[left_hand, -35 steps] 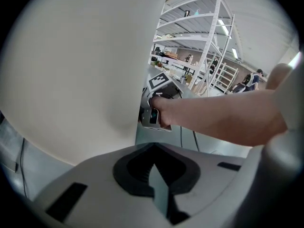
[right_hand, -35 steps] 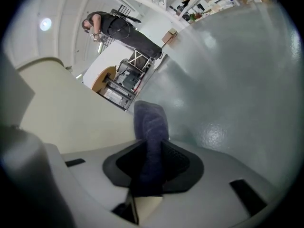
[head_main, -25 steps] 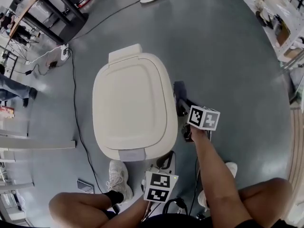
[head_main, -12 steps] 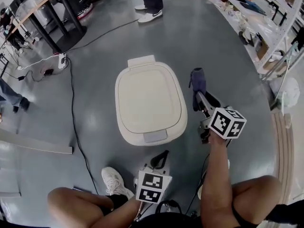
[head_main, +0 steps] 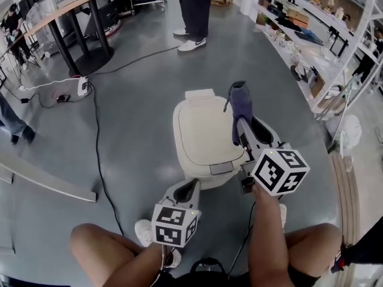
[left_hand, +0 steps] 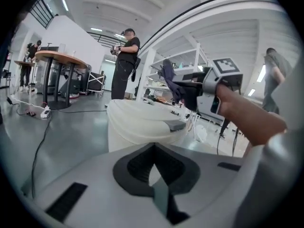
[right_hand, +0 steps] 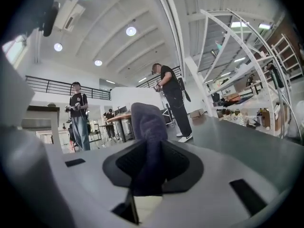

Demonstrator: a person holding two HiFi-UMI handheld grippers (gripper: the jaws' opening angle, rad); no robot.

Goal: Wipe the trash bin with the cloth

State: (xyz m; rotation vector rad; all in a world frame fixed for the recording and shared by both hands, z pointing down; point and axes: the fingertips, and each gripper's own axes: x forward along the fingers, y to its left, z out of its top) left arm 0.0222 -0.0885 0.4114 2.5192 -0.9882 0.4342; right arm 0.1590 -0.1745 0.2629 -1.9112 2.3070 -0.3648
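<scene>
**A:** Where is the bin?

**B:** A cream trash bin [head_main: 203, 139] with its lid down stands on the grey floor, just beyond the person's knees.

**A:** And the tools?

**B:** The right gripper [head_main: 241, 130] pinches a dark cloth [head_main: 241, 103] above the bin's right edge, probably not touching. The left gripper [head_main: 187, 191] hangs near the bin's near side, jaws together on nothing.

**A:** Best approach?

**B:** Lower the cloth flat onto the lid, then sweep from far to near.

Open floor [head_main: 134, 115] lies left of the trash bin [head_main: 200, 136], crossed only by a cable [head_main: 97, 139]. The bin's lid is bare except along its right edge, where the cloth [head_main: 240, 103] hangs clamped in the right gripper [head_main: 241, 127]. Shelves [head_main: 299, 34] close off the right side, and a person [head_main: 194, 5] stands beyond the bin.
</scene>
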